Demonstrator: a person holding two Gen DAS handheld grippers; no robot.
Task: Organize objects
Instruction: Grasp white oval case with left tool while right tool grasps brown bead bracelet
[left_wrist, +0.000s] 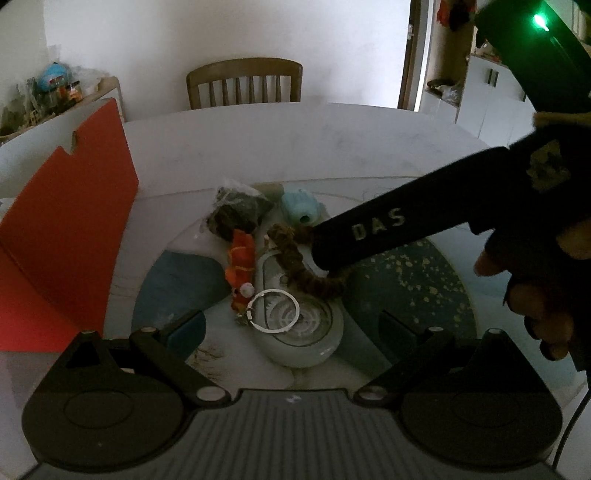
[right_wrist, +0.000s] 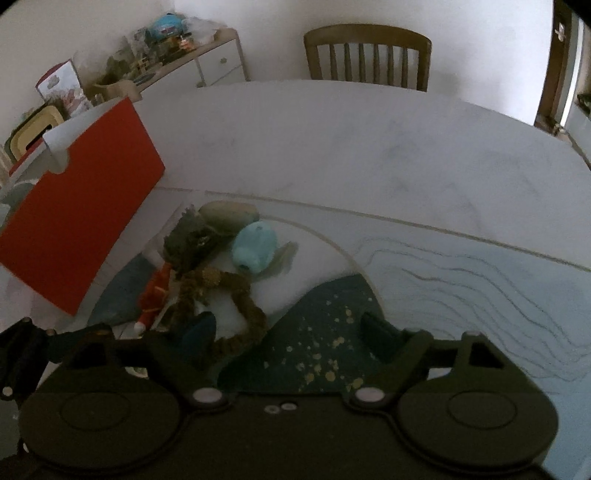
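- The white round table (right_wrist: 332, 147) fills both of your views, with a patterned mat (right_wrist: 461, 277) of teal patches and wavy lines across its near half
- A wooden chair (left_wrist: 244, 83) stands at the table's far edge, against the wall
- The red box (left_wrist: 66, 240) stands open on the table's left side, just left of the pile of small things
- Your right gripper (right_wrist: 288, 325) reaches in from the right in the left wrist view; its fingers are spread wide, one dark finger (left_wrist: 388, 232) lying over the brown scrunchie, nothing pinched between them
- Your left gripper (left_wrist: 291, 325) hovers above the pile with its fingers spread wide apart, holding nothing
- A pale round gadget (left_wrist: 306, 332) with a ringed face lies flat under the pile's near end
- The brown scrunchie (right_wrist: 236, 306) curls over the middle of the pile, touching the gadget and the dark bundle
- A dark bundle (left_wrist: 236, 210) in clear wrap sits at the pile's far left
- A light blue toy (right_wrist: 255, 245) rests just right of that bundle, with a beige oval pouch (right_wrist: 229, 216) behind it
- An orange figure keychain (left_wrist: 242, 266) lies left of the scrunchie, its metal ring (left_wrist: 275, 311) resting on the gadget
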